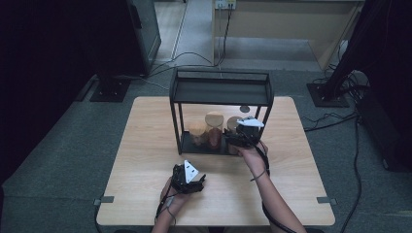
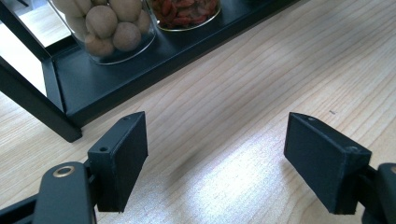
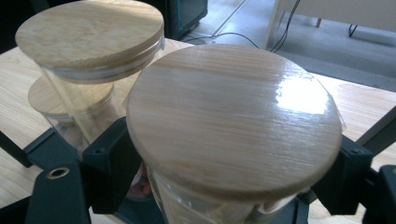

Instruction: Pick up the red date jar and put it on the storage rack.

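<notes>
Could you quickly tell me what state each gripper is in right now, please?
Left gripper: open, nothing between its jaws, above the bare table.
Right gripper: jaws around a wooden-lidded jar; whether they press it cannot be told.

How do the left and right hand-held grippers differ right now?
The left hand-held gripper has open jaws over bare table; the right hand-held gripper straddles a wooden-lidded jar. The left sits in front of the black shelf; the right reaches into its lower level. Both have black jaws.
</notes>
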Demonstrator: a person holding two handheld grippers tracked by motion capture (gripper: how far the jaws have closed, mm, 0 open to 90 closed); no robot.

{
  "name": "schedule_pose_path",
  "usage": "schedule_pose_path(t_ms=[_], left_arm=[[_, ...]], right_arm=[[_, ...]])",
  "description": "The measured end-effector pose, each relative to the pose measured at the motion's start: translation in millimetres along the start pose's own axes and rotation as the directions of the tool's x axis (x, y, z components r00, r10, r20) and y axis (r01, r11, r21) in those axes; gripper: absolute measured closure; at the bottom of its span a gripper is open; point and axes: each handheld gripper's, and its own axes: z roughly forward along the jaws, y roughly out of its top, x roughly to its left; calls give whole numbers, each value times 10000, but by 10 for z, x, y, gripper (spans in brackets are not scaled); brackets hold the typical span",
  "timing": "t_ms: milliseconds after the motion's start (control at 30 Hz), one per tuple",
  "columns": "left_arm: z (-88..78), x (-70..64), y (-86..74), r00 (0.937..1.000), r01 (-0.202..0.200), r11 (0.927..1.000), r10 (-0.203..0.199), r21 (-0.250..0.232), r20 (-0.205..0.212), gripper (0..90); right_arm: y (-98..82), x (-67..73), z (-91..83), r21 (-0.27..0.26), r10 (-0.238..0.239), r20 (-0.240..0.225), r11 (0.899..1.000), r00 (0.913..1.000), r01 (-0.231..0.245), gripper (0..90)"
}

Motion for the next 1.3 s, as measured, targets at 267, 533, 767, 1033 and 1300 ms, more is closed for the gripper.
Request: schedule_pose_path(t_ms=[267,533,767,1033,1300], left_arm=[[-2,3,3,10000,-18,10000,18,21,1,217],[-4,1,3,10000,-7,10000,7,26,-35,217],[-5,10,-2,9999,131,9999,-131,-1,-29,217],[-7,4,-6,10000,78,10000,-78,-25,-46,217],[-6,7,0,9999,100,9999,-100,8,-51,217]], right_arm=[[-69,98,-62,-66,-281,112,9996,9995,282,196],[-182,200,-138,-244,-524,367,9983,9980,533,195],[-258,198,-229,-378,-392,332,9985,9987,404,196],[-286,128,-294,-365,-298,26,9989,9996,299,195],[-315,51,-381,-360,-308,-368,9989,9988,294,195]])
